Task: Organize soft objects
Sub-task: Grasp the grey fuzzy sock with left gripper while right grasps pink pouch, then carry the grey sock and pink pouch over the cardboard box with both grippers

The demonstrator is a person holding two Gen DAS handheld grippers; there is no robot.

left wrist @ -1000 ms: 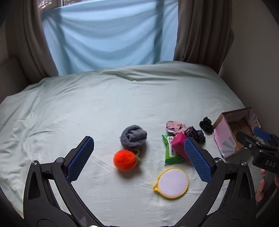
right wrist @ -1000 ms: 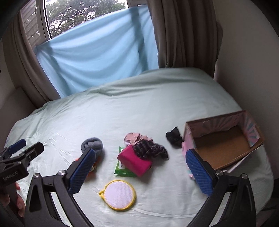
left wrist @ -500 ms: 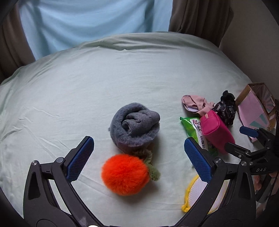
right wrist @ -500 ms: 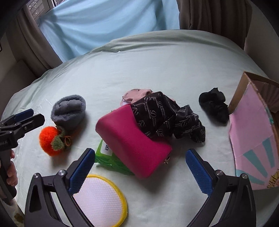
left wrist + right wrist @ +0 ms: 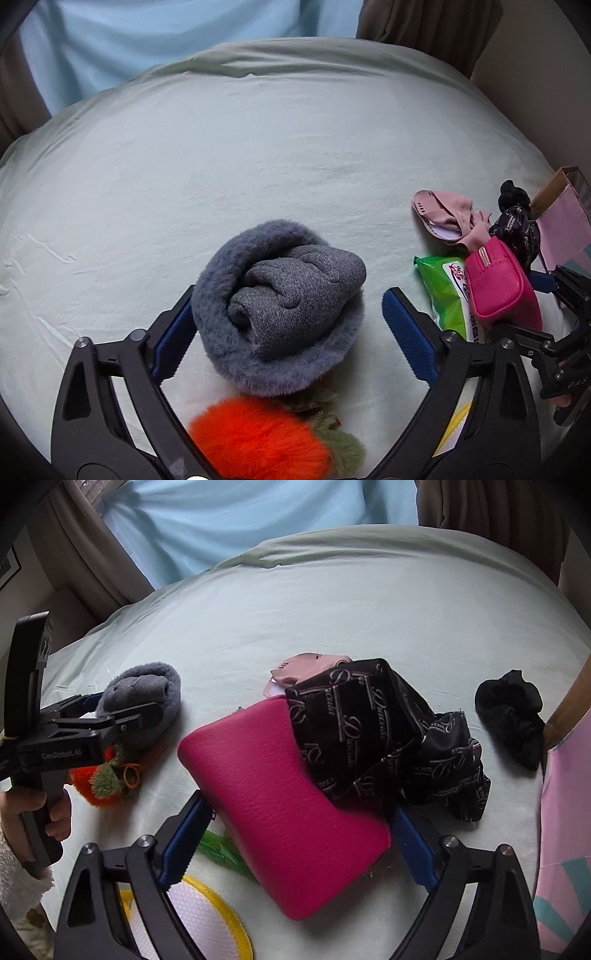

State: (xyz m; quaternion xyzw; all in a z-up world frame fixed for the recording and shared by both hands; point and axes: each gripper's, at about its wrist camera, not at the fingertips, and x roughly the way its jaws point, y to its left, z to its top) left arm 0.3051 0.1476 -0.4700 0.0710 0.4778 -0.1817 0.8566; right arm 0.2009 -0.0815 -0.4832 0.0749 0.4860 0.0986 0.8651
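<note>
Two grippers straddle soft things on the bed (image 5: 258, 147), jaws open: the left gripper (image 5: 288, 325) around the grey fleece roll (image 5: 280, 317), the right gripper (image 5: 299, 845) around the pink pouch (image 5: 280, 805). Both look light and squashy; pinch across the middle. The left gripper's body reads "GenRobot.AI"; the black scarf's (image 5: 369, 731) script is unreadable.
</note>
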